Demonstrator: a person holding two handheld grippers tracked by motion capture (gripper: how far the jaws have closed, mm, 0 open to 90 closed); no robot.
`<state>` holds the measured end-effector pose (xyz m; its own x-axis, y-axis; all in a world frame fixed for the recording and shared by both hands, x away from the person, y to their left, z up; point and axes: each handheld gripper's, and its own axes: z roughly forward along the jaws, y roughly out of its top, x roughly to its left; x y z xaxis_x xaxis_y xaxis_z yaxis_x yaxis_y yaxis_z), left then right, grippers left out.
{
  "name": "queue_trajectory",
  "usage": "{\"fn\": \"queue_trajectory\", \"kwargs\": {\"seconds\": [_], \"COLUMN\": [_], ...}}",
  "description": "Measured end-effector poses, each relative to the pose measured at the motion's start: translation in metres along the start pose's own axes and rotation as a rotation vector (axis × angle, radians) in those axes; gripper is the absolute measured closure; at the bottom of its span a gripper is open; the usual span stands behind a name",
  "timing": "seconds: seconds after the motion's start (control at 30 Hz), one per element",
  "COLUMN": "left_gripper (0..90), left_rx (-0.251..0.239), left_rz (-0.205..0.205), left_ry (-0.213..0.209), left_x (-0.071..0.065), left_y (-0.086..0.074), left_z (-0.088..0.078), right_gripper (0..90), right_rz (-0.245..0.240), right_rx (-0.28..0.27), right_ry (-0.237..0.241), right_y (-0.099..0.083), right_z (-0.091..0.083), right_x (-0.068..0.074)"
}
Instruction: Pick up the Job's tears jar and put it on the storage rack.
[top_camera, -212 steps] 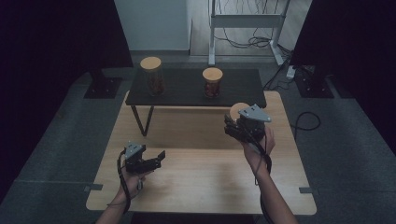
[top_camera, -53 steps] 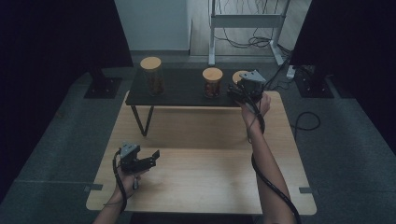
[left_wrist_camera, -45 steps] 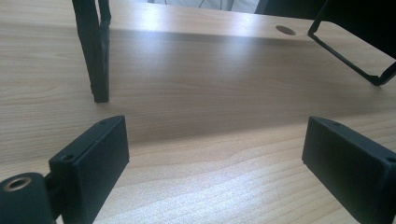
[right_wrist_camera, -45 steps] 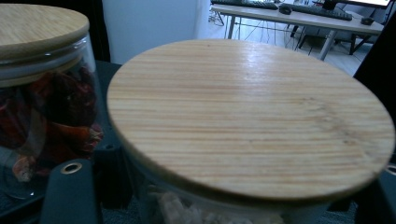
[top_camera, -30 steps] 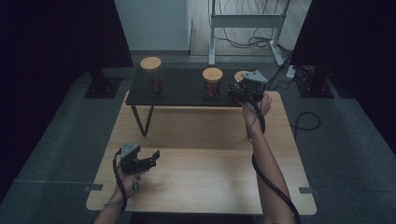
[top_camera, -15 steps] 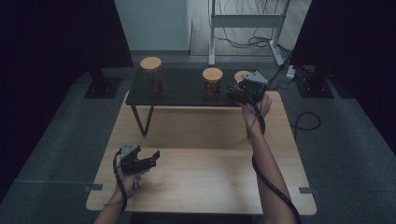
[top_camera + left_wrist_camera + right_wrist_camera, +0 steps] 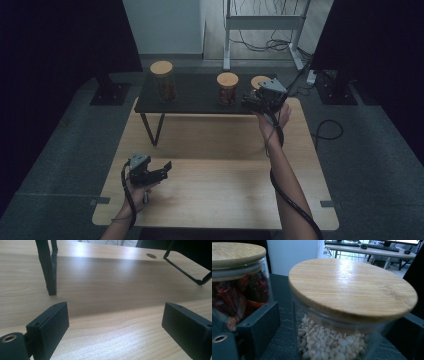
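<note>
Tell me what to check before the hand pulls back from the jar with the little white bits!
1. Grain jar stands upright on the dark shelf: ok.
2. Its wooden lid sits on: ok.
3. Right tool has let go: its jaws have just been opening, with the jar between them: ok.
4. One jaw stays clear of the red-filled jar beside it: cannot tell.
5. Left tool is open, far off over the table: ok.

Clear glossy glass jar [image 7: 329,340] under a smooth, pale bamboo-wood lid [image 7: 352,287]. Matt black plastic tongs [image 7: 332,325]. Light wood-grain tabletop [image 7: 105,315], satin sheen.
</note>
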<state>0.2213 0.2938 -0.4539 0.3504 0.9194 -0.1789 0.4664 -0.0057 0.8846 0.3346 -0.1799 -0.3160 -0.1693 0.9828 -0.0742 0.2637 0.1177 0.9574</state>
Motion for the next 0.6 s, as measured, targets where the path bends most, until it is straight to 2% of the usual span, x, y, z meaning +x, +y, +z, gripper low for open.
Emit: {"fn": "queue_trajectory", "kwargs": {"seconds": [0.6], "left_gripper": [6.9], "left_rx": [0.0], "left_rz": [0.01], "left_ry": [-0.007], "left_x": [-0.003], "left_y": [0.0], "left_z": [0.0], "right_gripper": [5.1], "right_rz": [0.013], "right_rx": [0.002], "right_ry": [0.015], "right_y": [-0.013], "right_z": [-0.021], "right_x": [-0.003]}}
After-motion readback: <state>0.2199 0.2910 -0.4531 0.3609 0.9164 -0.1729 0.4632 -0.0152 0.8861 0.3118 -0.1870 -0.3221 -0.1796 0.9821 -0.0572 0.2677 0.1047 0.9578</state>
